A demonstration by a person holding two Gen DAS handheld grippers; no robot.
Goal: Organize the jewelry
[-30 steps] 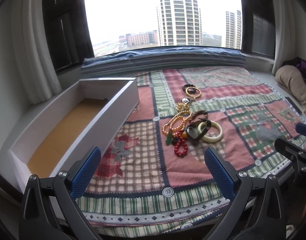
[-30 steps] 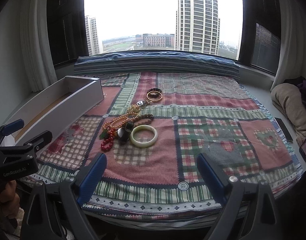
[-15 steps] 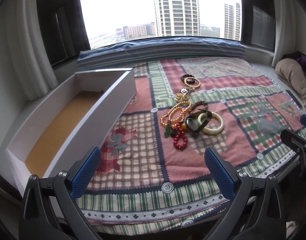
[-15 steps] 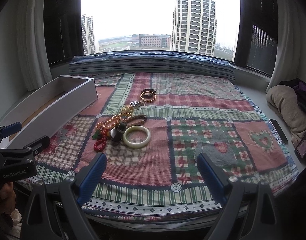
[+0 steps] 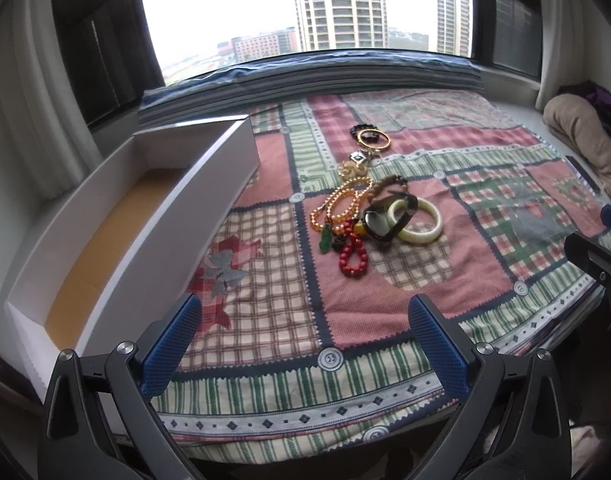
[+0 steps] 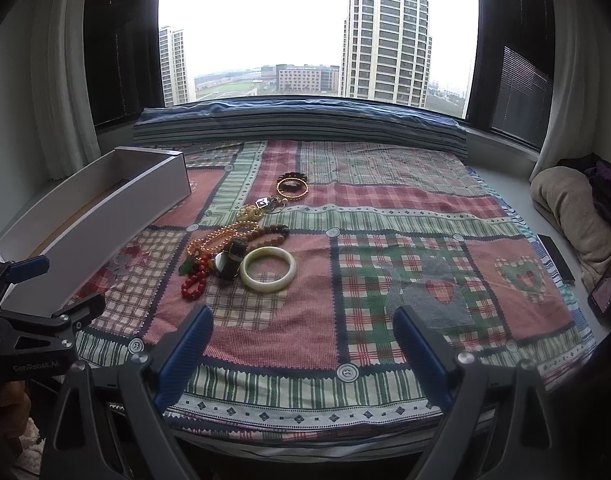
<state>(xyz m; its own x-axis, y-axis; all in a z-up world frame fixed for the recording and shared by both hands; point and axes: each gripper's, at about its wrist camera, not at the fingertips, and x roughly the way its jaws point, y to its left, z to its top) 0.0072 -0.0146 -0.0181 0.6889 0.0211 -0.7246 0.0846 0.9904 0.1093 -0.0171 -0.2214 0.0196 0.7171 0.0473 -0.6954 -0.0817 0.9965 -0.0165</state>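
Note:
A pile of jewelry lies on the patchwork quilt (image 5: pixel 405 300): a pale jade bangle (image 5: pixel 419 226), a dark watch (image 5: pixel 381 220), a red bead bracelet (image 5: pixel 351 258), an orange bead necklace (image 5: pixel 339 204) and a gold bangle (image 5: pixel 373 139) farther back. The pile also shows in the right wrist view, with the jade bangle (image 6: pixel 268 269) nearest. A long white empty box (image 5: pixel 117 216) stands left of the pile. My left gripper (image 5: pixel 303 344) is open, empty and low near the quilt's front edge. My right gripper (image 6: pixel 303 344) is open and empty, to the right of the left one.
A folded striped blanket (image 6: pixel 297 124) lies along the window sill at the back. A beige bundle (image 6: pixel 573 216), a phone (image 6: pixel 607 290) and a dark remote (image 6: pixel 555 258) sit past the quilt's right edge. The left gripper's body (image 6: pixel 29 320) shows at the right view's left edge.
Both grippers have moved forward and a little higher over the quilt, so the jewelry and box look closer. Both stay open and empty.

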